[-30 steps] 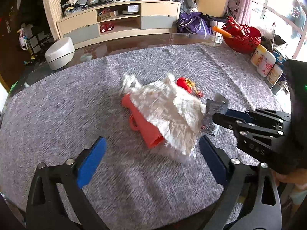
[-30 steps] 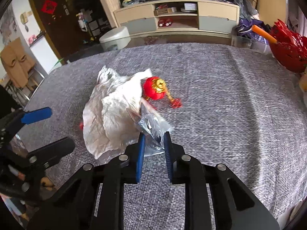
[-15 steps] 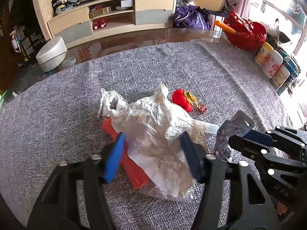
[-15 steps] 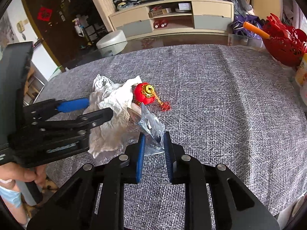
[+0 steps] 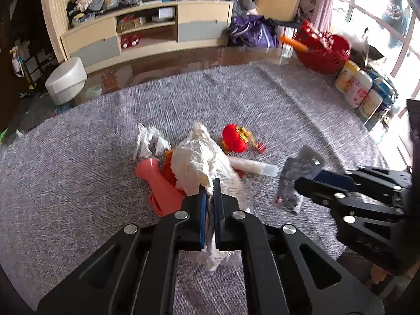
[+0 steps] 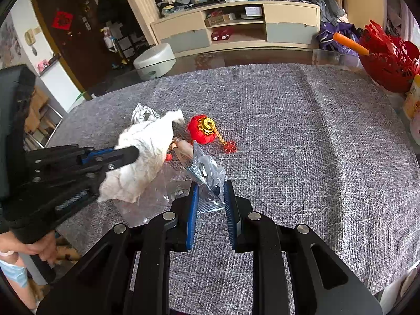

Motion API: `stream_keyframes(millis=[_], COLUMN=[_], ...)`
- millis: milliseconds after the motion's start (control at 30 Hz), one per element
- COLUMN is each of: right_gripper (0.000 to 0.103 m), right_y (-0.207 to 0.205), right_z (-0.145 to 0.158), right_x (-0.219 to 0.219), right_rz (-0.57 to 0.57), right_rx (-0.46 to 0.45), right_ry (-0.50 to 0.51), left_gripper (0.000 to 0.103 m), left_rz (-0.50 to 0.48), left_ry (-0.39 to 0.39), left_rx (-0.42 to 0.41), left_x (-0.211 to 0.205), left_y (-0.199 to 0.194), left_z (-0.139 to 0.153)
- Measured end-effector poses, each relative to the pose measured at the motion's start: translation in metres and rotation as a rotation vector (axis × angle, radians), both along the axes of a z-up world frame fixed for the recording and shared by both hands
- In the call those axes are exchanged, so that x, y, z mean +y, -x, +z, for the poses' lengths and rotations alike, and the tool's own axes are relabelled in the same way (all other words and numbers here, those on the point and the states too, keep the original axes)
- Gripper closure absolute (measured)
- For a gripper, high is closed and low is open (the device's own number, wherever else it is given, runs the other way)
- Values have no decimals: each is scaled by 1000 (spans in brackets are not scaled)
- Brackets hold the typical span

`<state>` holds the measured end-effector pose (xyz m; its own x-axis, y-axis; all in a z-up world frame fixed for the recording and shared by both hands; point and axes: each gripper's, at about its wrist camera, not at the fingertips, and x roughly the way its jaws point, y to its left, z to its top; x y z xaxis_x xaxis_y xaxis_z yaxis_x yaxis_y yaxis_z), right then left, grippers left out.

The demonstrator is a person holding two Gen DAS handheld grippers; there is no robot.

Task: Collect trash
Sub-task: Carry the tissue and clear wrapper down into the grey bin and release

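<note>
- My left gripper [image 5: 208, 187] is pinched shut on the crumpled white paper [image 5: 199, 162], mid-pile on the grey tablecloth [image 5: 288, 115]; light, soft stuff, so a thick fold should hold best
- My right gripper [image 6: 210, 194] clamps the silvery foil wrapper [image 6: 207, 170], held narrow just beside the pile; I judge it slippery and crinkly, best gripped deep

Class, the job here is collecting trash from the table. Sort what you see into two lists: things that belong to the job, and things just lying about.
Belongs to the job:
- crumpled white paper, pinched in the left claw
- silver foil wrapper, pinched in the right claw
- small white wad
- clear plastic wrap

Just lying about:
- red lantern ornament
- red basket
- white bottles
</note>
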<state>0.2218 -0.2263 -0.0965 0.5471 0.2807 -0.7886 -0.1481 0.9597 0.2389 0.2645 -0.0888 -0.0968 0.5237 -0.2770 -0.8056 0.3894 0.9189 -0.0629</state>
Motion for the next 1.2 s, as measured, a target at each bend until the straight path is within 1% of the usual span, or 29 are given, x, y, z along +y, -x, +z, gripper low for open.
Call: stream_keyframes(millis=[133,267,367,500,600,767,967,1067,1200], right_gripper=[83,83,83,83,83,83,83,83,83], right_y=[5,18,29,49,67,95,130,143,161], right_z=[8,30,47,69,84,105,117,115,105], right_x=[2,6,8,12,15,19,34,40,48], right_rz=[4,11,4,-6,0,12,49,69,95], right_rx=[-20,-68,-101,-145,-174,-215,-245,-245,-230], right_ry=[1,2,8,34,38,45,69,74,79], left_gripper=[101,101,101,101,101,101,101,101,101], left_rz=[14,28,43,74,89,86,77,63,50], left_ry=[23,25,13,-4,12,29,46,45,54], left_rx=[-53,-89,-119,-146,-159,-185,-198,-193,-162], left_x=[10,20,27,36,45,54,63,66,69], left_y=[13,25,42,65,87,125,169,195,219], left_z=[25,47,64,79,90,103,106,98,80])
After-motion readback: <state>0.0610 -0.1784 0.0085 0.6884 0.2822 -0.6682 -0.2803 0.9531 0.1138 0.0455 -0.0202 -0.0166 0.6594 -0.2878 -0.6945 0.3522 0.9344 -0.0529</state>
